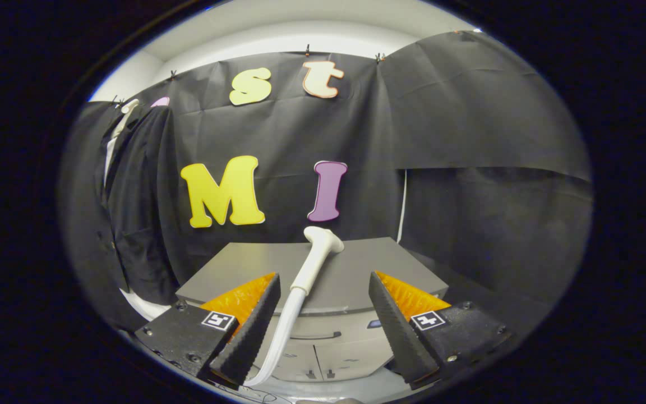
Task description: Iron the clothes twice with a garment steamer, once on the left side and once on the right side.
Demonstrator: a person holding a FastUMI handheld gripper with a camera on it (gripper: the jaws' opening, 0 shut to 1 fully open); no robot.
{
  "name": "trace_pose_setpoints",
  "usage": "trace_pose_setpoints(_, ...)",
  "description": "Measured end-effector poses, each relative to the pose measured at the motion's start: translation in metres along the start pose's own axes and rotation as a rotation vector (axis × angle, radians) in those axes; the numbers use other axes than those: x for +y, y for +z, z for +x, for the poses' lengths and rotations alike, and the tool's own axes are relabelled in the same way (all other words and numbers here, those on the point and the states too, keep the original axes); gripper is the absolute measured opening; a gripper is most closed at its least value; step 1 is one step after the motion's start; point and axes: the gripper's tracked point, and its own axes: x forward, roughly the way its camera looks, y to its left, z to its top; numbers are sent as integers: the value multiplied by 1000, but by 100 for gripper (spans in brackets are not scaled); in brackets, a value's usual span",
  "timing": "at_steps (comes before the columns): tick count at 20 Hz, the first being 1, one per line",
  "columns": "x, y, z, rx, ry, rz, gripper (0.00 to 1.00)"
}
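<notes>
A white garment steamer head (316,252) lies on top of a grey cabinet (368,264), its wide nozzle pointing away toward the wall. Its pale hose (281,336) runs down off the cabinet's front, passing close beside the left finger. My gripper (323,322) is open, its fingers spread wide, with the steamer handle just ahead of them and nearer the left one. Neither finger touches it. A black jacket (138,213) over a white shirt hangs against the wall, off to the left of the cabinet.
The grey cabinet has drawers and doors (323,350) on its front face below the fingers. Black cloth covers the wall behind and to the right. A thin white cord (402,207) hangs down the wall right of the cabinet.
</notes>
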Motion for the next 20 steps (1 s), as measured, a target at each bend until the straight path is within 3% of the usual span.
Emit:
trace_pose_setpoints(7, 13, -11, 115, 173, 100, 19, 99)
trace_pose_setpoints(15, 13, -45, 190, 334, 93, 44, 98)
trace_pose_setpoints(17, 14, -56, 198, 390, 99, 75, 95)
trace_pose_setpoints(20, 19, -66, 206, 424, 120, 114, 76)
